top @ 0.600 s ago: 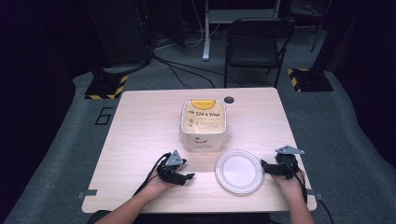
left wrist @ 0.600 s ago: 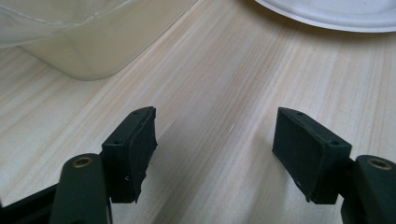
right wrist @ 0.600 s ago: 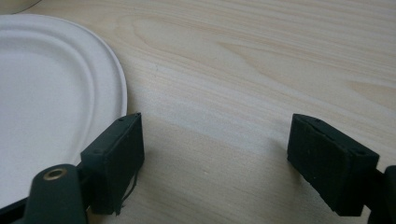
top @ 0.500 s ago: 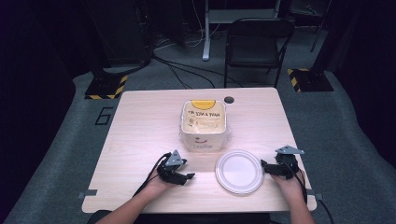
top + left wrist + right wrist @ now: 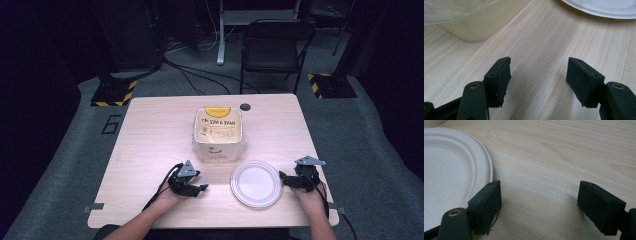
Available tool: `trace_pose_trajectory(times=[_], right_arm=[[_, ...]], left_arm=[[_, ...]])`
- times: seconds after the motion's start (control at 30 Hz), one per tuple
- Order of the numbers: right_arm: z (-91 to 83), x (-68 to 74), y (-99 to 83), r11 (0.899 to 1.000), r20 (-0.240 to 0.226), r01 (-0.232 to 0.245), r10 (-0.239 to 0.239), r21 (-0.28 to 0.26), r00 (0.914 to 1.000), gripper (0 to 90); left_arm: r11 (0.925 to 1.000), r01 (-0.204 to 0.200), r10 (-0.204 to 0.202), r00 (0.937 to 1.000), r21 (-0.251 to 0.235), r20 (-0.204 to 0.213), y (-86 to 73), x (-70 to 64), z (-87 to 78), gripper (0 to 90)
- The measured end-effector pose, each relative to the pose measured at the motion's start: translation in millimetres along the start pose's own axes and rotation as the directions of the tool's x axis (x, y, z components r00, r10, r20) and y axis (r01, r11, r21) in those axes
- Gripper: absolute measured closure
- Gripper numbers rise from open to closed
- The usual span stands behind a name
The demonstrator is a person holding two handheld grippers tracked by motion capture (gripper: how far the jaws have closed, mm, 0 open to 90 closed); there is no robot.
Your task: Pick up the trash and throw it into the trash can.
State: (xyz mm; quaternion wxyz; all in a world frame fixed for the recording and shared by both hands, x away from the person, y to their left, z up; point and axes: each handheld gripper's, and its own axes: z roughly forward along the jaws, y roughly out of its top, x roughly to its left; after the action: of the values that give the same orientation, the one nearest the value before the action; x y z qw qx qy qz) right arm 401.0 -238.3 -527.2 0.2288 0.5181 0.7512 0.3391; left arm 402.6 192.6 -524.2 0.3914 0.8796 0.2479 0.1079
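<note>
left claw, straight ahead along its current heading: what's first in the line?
Bare table first. The left claw is open with nothing between its fingers. Farther along, the line runs between the plastic container and the white plate; which it would reach first is unclear from depth.

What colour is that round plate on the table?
The plate is plain white, with no pattern; the high view shows it best.

"6" — floor marking [image 5: 111, 124] (left of table)
</note>
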Motion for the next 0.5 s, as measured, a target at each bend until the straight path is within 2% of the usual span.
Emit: trace_pose_trajectory(times=[0.17,0.3,0.5], right_arm=[[0.0,-0.1,0.0,1.0,-0.001,0.0,0.0,0.0,1.0,18.6],[0.0,-0.1,0.0,1.0,-0.001,0.0,0.0,0.0,1.0,18.6],[0.0,-0.3,0.0,1.0,0.0,0.003,-0.003,-0.002,1.0,19.7]], left_arm=[[0.9996,-0.022,0.023,0.9992,-0.02,0.034,12.5,-8.1,-3.2,38.3],[0.9996,-0.029,0.029,0.998,-0.006,0.056,22.0,-16.6,1.5,37.7],[0.9984,-0.056,0.055,0.9956,0.009,0.076,28.2,-25.4,11.2,38.9]])
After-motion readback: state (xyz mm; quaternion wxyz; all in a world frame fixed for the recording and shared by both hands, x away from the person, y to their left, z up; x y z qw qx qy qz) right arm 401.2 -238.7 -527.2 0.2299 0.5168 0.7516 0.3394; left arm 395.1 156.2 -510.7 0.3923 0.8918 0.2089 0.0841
